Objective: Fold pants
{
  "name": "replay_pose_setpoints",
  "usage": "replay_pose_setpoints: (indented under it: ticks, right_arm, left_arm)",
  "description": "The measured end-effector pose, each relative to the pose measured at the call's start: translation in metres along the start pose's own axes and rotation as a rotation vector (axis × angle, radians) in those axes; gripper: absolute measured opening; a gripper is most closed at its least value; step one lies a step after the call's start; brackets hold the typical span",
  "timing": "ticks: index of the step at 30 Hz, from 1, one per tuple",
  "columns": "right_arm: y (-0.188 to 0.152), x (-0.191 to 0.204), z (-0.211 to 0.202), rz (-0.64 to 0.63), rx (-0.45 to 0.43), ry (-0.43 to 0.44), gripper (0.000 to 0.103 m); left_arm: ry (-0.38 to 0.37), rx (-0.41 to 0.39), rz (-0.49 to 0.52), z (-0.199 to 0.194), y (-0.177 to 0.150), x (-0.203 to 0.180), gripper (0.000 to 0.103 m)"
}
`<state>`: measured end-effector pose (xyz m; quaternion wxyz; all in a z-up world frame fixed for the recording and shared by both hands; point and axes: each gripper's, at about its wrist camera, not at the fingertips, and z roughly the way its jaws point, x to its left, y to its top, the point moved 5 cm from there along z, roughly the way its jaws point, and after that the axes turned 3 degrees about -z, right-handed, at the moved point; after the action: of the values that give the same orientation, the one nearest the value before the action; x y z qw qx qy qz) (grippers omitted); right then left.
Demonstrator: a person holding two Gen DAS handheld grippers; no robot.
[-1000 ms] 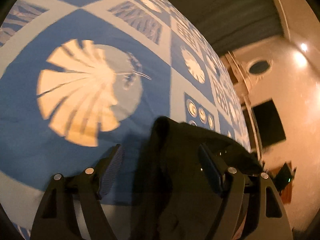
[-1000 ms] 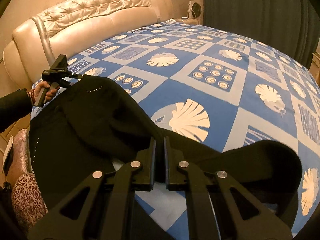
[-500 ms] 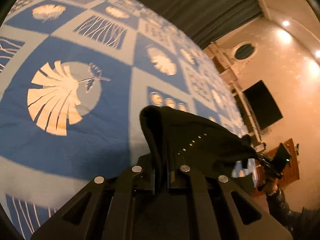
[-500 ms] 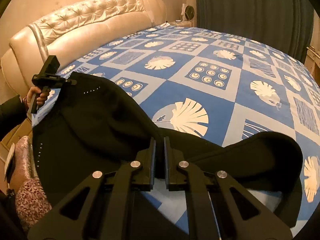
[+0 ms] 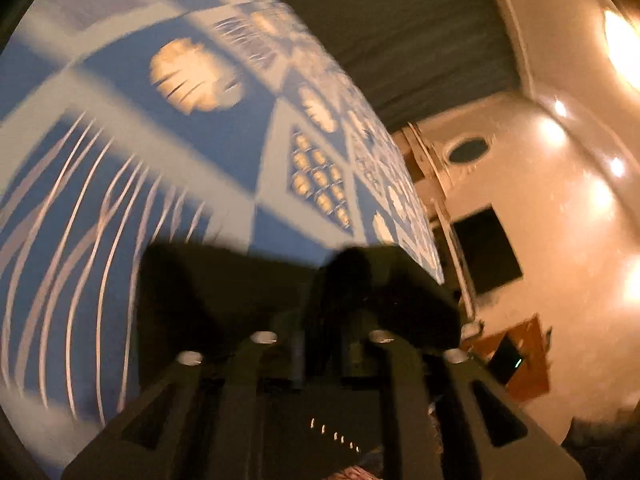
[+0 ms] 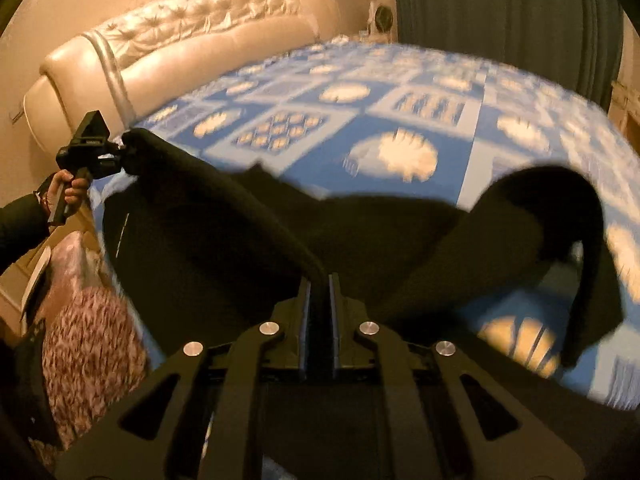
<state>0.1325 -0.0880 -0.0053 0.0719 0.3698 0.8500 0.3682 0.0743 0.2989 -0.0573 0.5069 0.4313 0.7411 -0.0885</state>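
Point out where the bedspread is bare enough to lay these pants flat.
Bare: the bedspread between the black pants and the tufted headboard, across to the dark curtain. Crowded: the near edge, under the pants strung between both grippers.

— Where does the left wrist camera look from?

— Low over the bed [image 5: 224, 148], along its own fingers, tilted, very near the dark pants [image 5: 392, 292], facing the curtain [image 5: 400, 28] and a lit wall [image 5: 568, 216].

— And the right wrist camera?

— Higher, angled down across the pants [image 6: 224, 240] toward the padded headboard [image 6: 192, 40]. It catches the left gripper [image 6: 120, 156] far left.

— What do both views share?

— The blue patterned bedcover, the pants and the curtain.
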Motion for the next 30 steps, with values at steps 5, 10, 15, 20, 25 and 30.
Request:
replay_pose_setpoints:
  ticks: [5, 10, 15, 20, 25, 30]
  right_arm:
    - [-0.041, 0.016, 0.009, 0.061, 0.086, 0.046, 0.036]
    - [-0.052, 0.022, -0.008, 0.238, 0.041, 0.156, 0.058]
    - [-0.060, 0.003, -0.015, 0.607, -0.044, 0.333, 0.064]
    - [-0.069, -0.002, -0.015, 0.766, -0.103, 0.369, 0.064]
    - [-0.081, 0.009, -0.008, 0.840, -0.138, 0.413, 0.065]
    - [-0.090, 0.011, 0.002, 0.905, -0.145, 0.426, 0.065]
  left_arm:
    - [-0.018, -0.059, -0.218, -0.021, -0.043, 0.039, 0.064]
    - [-0.061, -0.184, -0.350, -0.052, -0.064, 0.044, 0.075]
    - [-0.034, -0.272, -0.438, -0.055, -0.086, 0.030, 0.081]
    - [0.037, -0.430, -0.446, -0.062, -0.100, 0.004, 0.083]
    - [0.193, -0.452, -0.361, -0.052, -0.096, -0.023, 0.085]
    - [0.248, -0.393, -0.325, -0.025, -0.099, -0.026, 0.085]
